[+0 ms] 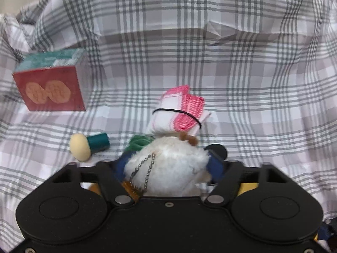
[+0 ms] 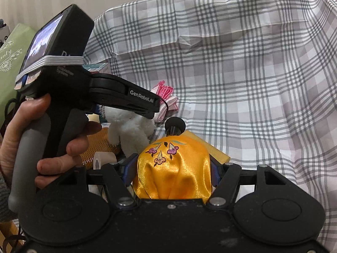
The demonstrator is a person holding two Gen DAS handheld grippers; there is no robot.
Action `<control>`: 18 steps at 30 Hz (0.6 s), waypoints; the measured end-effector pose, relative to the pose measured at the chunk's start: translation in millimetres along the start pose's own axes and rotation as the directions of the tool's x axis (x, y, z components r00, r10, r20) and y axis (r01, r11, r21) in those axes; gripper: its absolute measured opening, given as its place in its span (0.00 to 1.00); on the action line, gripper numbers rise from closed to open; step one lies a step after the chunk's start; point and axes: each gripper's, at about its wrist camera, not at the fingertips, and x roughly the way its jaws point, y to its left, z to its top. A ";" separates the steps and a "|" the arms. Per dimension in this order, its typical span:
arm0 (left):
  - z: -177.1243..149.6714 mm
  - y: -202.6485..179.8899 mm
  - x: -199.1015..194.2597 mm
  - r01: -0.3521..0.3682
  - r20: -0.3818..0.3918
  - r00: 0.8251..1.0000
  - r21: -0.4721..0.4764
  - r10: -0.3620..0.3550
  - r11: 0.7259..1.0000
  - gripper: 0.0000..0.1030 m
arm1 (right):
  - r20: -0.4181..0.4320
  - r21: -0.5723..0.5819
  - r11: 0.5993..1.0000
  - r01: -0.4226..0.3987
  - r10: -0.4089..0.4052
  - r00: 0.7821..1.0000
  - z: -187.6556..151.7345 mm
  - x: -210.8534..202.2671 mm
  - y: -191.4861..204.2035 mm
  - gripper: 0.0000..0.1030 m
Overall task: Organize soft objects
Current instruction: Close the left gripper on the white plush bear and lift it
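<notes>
My left gripper is shut on a white plush toy with a small metal chain; the toy also shows in the right wrist view, hanging below the left gripper's body. My right gripper is shut on a yellow satin pouch with embroidered purple flowers. A folded white cloth with pink stitching, bound by a black band, lies on the checked sheet just beyond the plush toy.
A red and green box stands at the left. A cream-headed stamp with a teal handle lies near it. A roll of white tape, a yellow sponge and a black round-topped object sit near the pouch. A green bag is at far left.
</notes>
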 end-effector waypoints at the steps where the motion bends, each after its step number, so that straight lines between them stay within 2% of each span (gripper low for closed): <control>1: 1.4 0.7 -2.0 0.007 0.003 1.000 -0.009 -0.007 1.000 0.62 | 0.001 0.000 1.000 0.000 0.000 1.000 -0.5 -0.5 0.1 0.63; 4: 6.1 -1.9 -14.5 -0.008 0.032 0.999 0.007 0.008 1.000 0.52 | 0.005 0.000 1.000 0.005 -0.005 1.000 -0.1 -1.8 0.4 0.63; 8: 5.4 -6.0 -33.8 -0.046 0.076 0.996 0.061 0.042 0.997 0.52 | 0.015 0.003 1.000 0.009 -0.009 1.000 1.2 -7.7 2.0 0.63; 18: -3.8 4.9 -99.5 -0.016 0.108 0.994 0.065 0.009 0.998 0.52 | 0.063 -0.012 1.000 0.018 -0.017 0.998 1.2 -49.0 15.7 0.63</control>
